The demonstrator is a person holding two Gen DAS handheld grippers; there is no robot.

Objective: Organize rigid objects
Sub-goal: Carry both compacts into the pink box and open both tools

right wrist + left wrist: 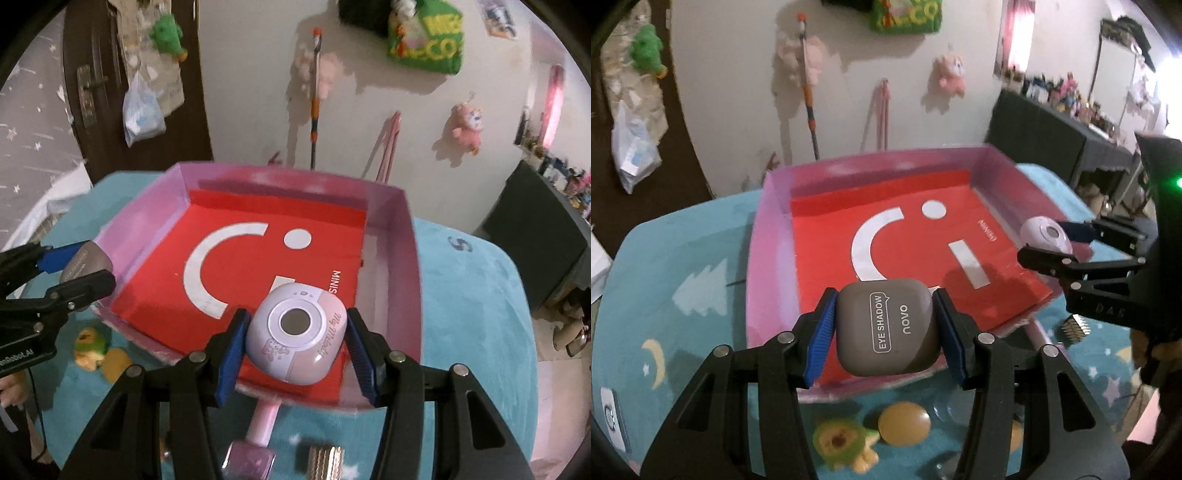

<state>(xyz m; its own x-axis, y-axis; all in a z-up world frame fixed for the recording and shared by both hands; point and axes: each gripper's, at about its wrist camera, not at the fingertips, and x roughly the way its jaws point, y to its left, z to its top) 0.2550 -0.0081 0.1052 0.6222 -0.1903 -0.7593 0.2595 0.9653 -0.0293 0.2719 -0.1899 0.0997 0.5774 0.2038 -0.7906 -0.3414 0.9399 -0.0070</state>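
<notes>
I have the left gripper point(885, 334) pinching a grey eye shadow case point(888, 325) between its blue pads point(820, 338), both sides pressed to it, held above the near edge of the pink box point(768, 236) on the teal cloth point(683, 266). My right gripper point(295, 349) clamps a lilac compact point(297, 341) the same way, pads against both flanks, over the box's near right corner and its red liner point(258, 258). Just outside the box's near wall, on the cloth, lie a green toy point(836, 441), a yellow disc point(904, 422) and a pink bottle point(255, 443).
</notes>
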